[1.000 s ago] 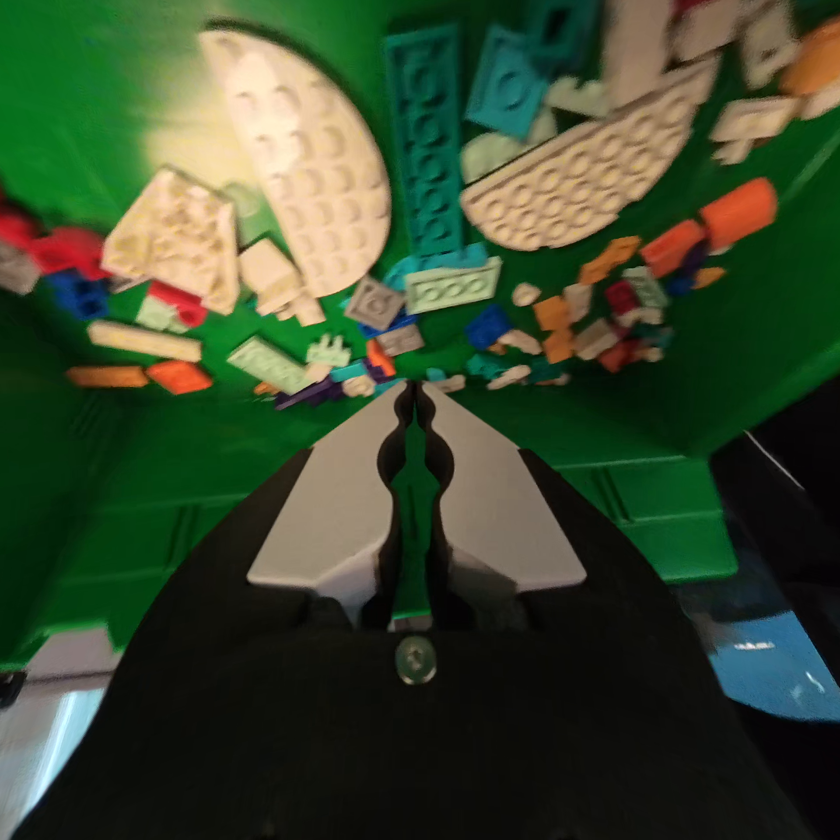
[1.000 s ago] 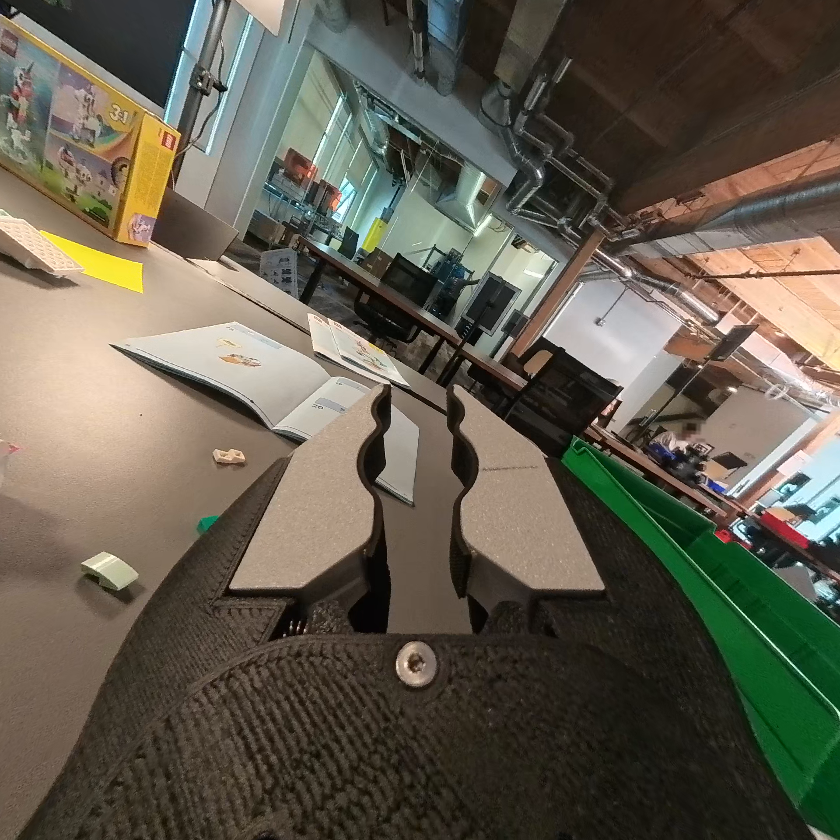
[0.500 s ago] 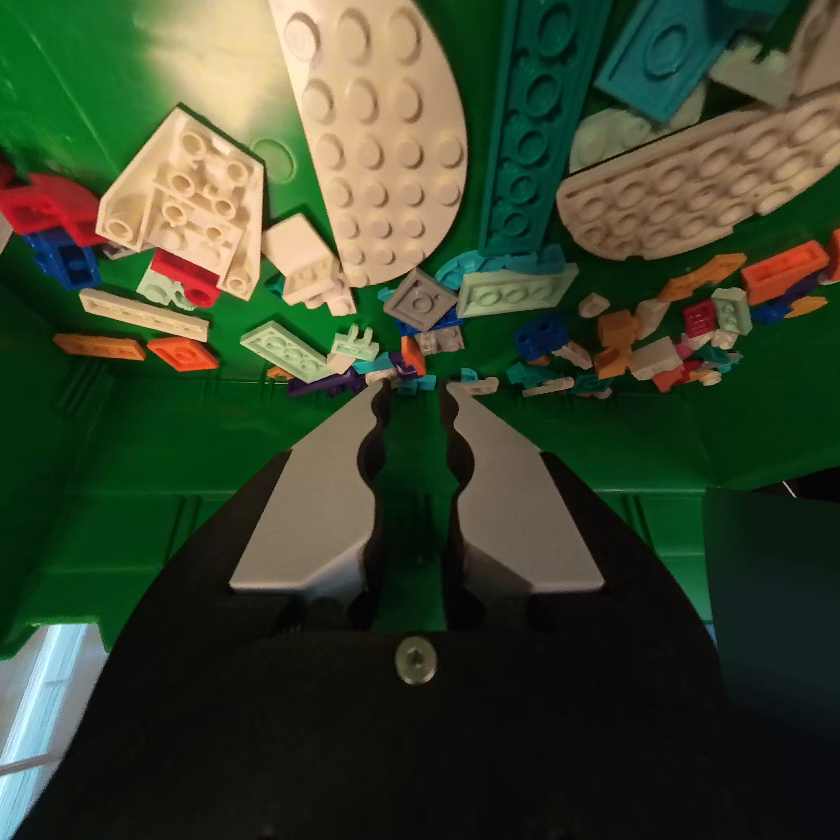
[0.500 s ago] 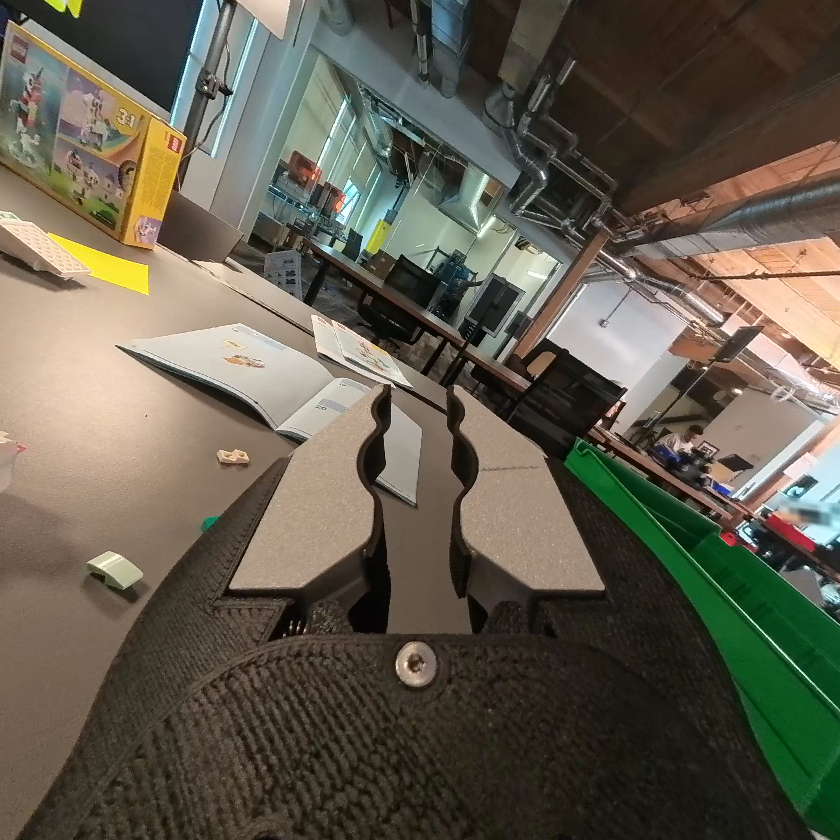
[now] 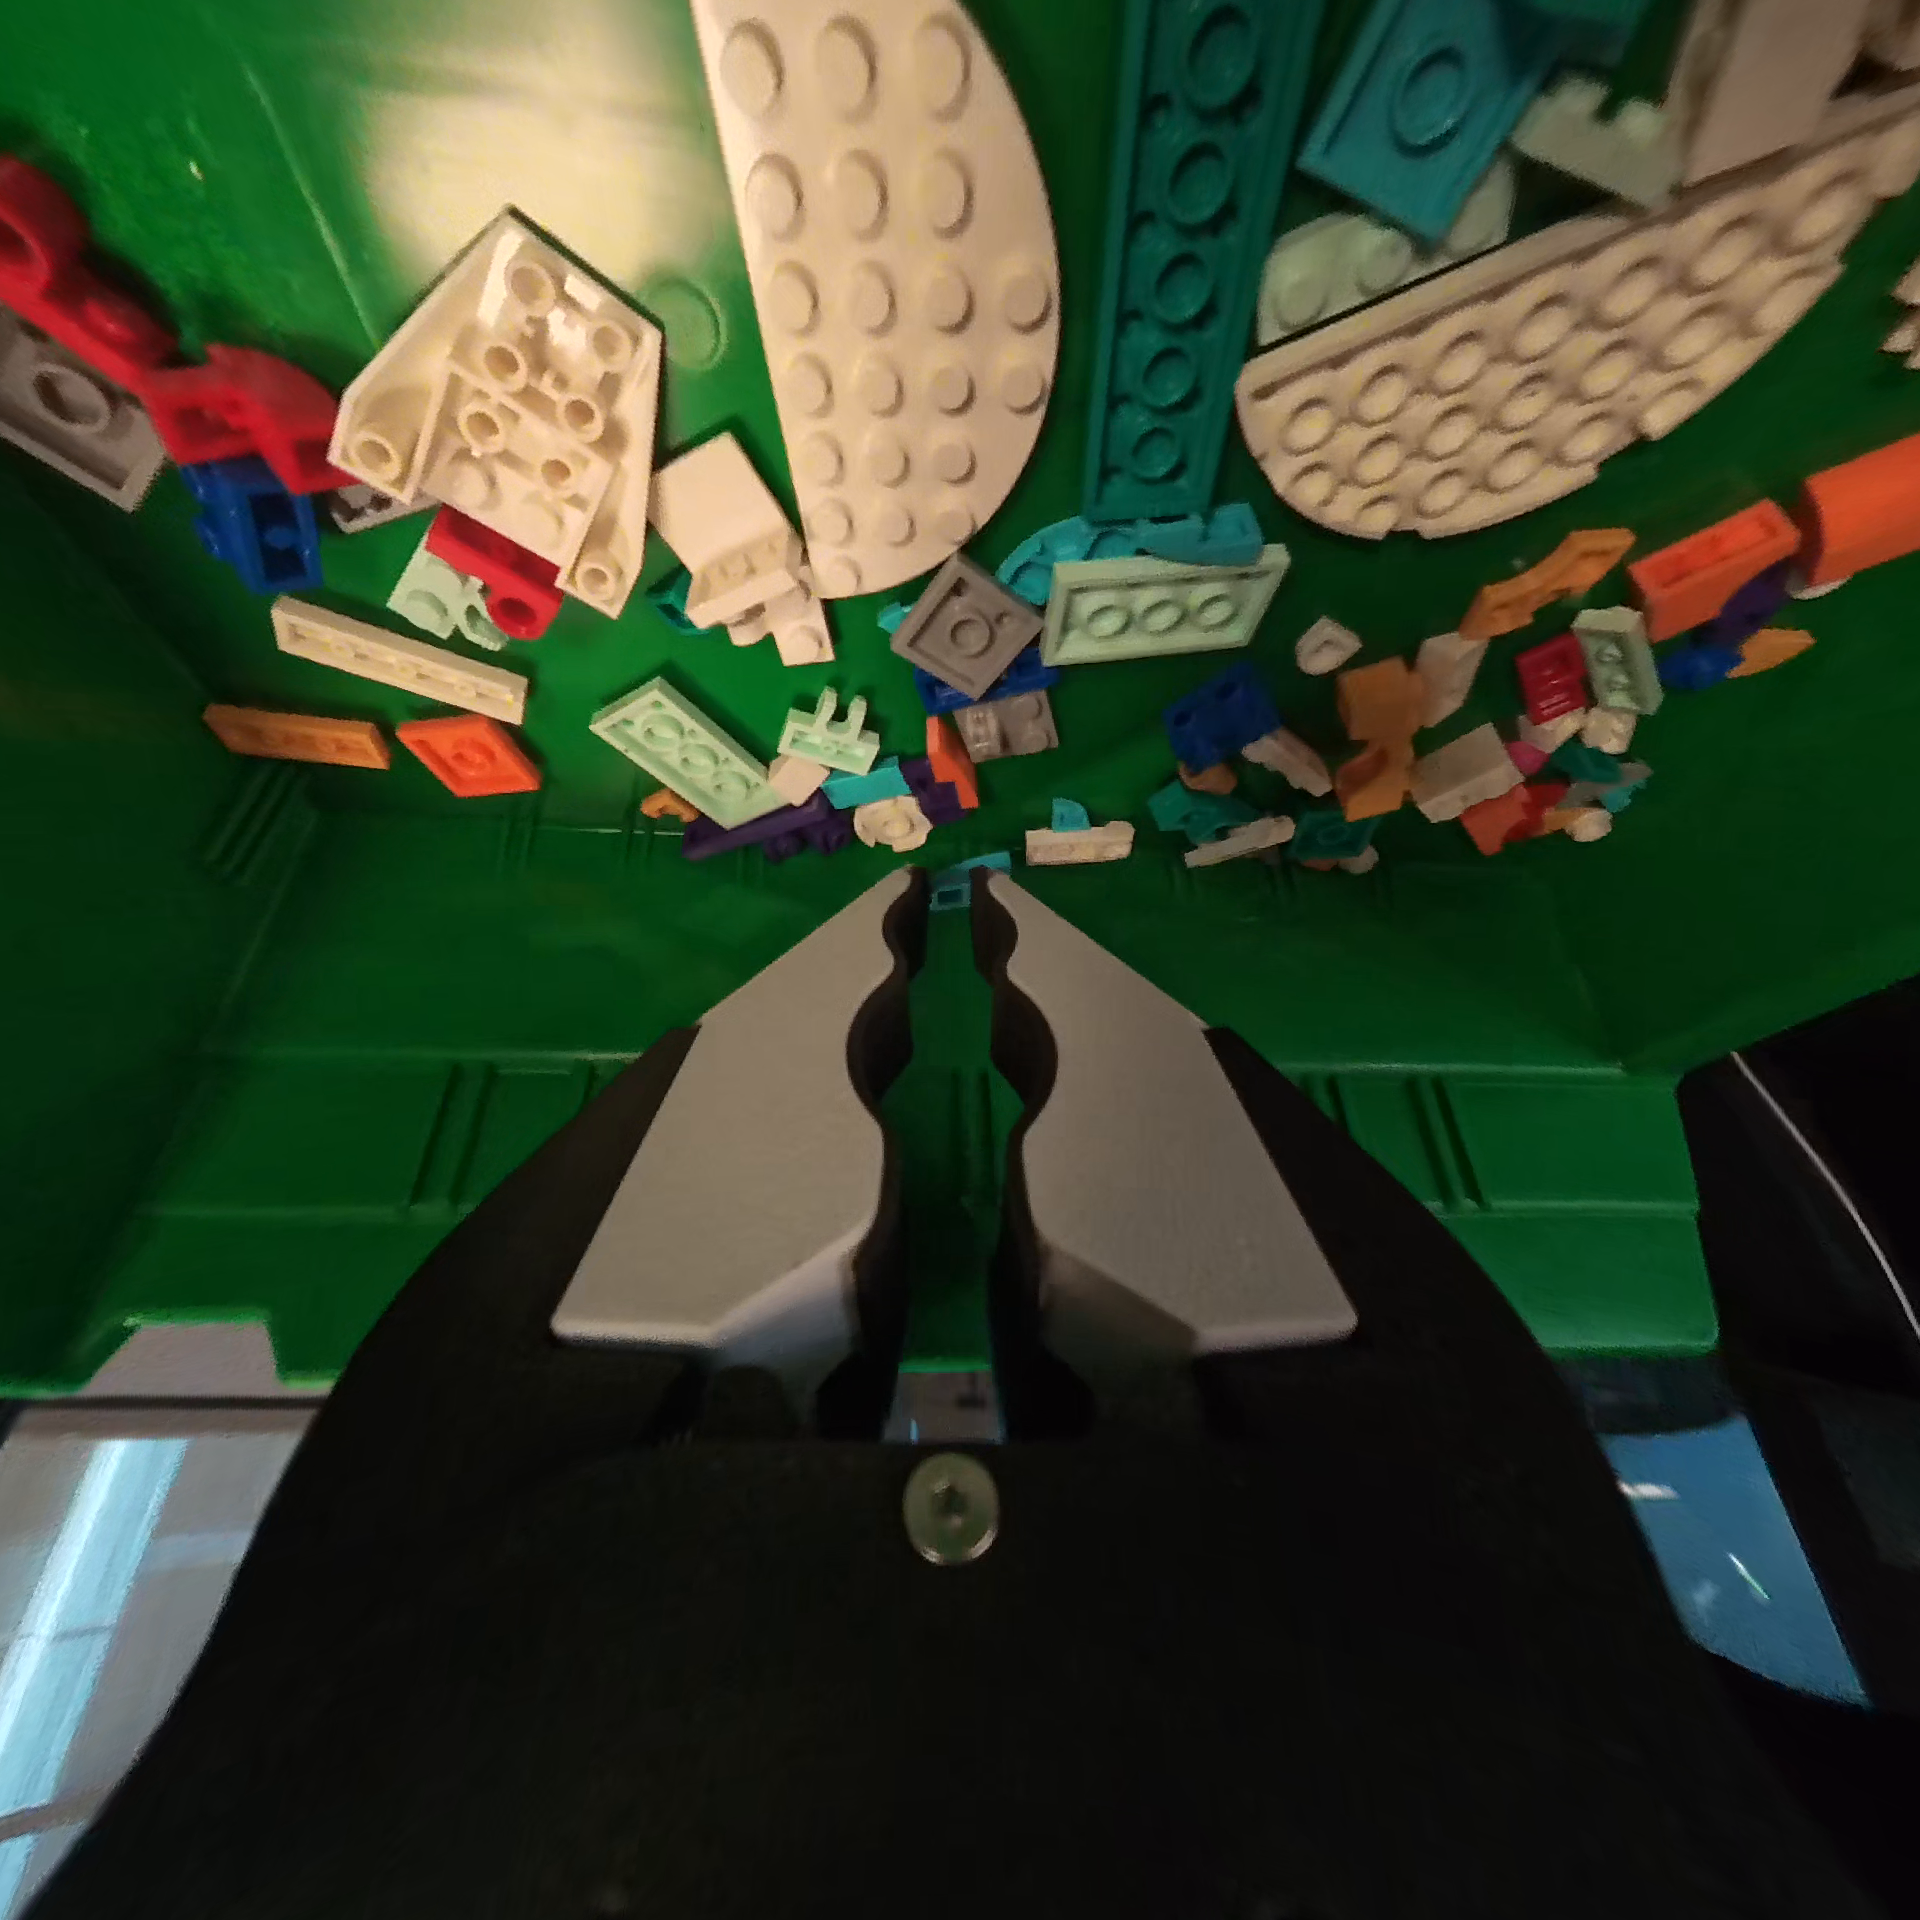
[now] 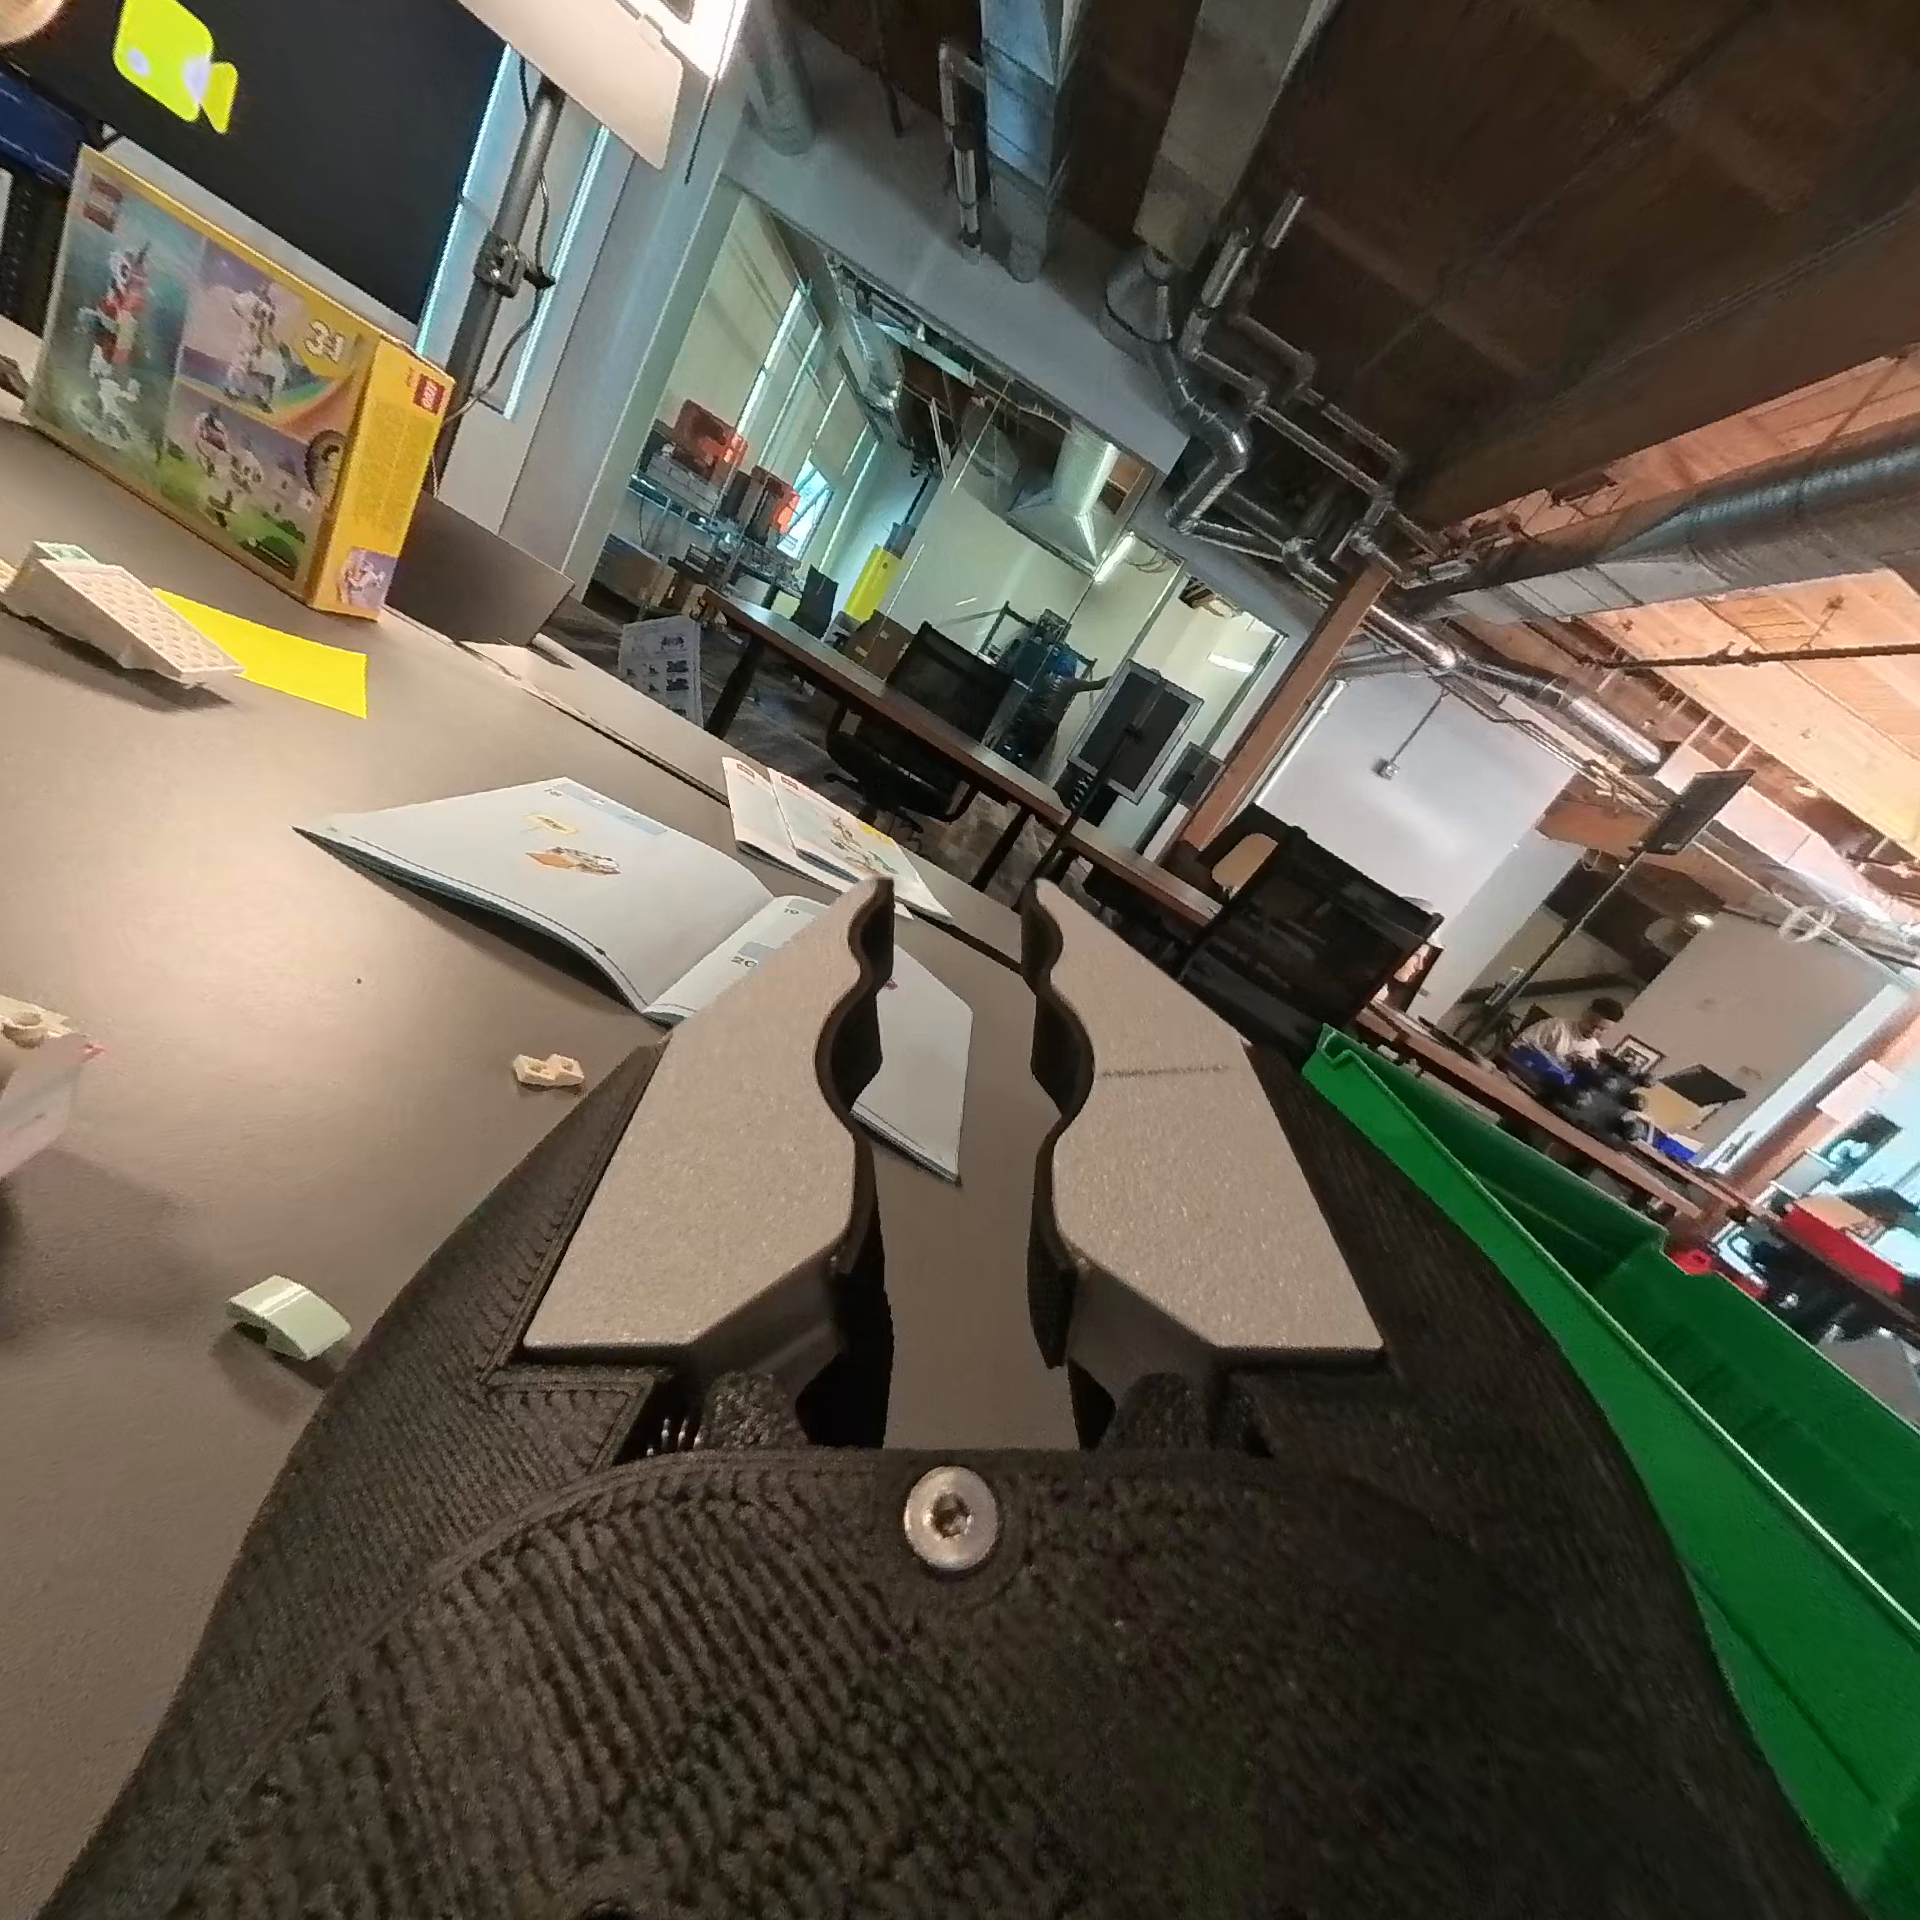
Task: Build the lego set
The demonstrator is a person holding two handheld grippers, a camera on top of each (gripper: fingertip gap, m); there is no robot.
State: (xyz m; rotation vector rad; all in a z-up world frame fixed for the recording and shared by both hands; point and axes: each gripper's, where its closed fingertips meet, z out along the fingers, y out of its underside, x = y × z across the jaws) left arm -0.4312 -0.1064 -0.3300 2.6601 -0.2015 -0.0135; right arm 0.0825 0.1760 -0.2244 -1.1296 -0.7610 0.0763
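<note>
My left gripper (image 5: 948,885) reaches down into a green bin (image 5: 416,935) of loose lego pieces. Its jaws are nearly together and pinch a small teal piece (image 5: 954,894) at the near edge of the pile. Beyond it lie a white half-round plate (image 5: 883,281), a long teal plate (image 5: 1174,260), a second white half-round plate (image 5: 1538,374) and a white wedge (image 5: 499,405). My right gripper (image 6: 956,896) is open and empty, low over the dark table (image 6: 260,935). An open instruction booklet (image 6: 582,883) lies just ahead of it.
The bin's green wall (image 6: 1558,1299) runs along my right gripper's right side. On the table are a light-green curved piece (image 6: 286,1317), a small tan piece (image 6: 545,1070), a white studded plate (image 6: 114,613), a yellow sheet (image 6: 281,655) and the set's box (image 6: 229,416). One gripper's finger ends stand about 60 centimeters off the other's. To the white half-round plate (image 5: 883,281): left tips about 9 centimeters, right tips about 55 centimeters.
My left gripper went deeper into the bin. It was shut, opened half a second ago, and has now closed around the small teal piece. The right gripper's view has shifted only slightly.
</note>
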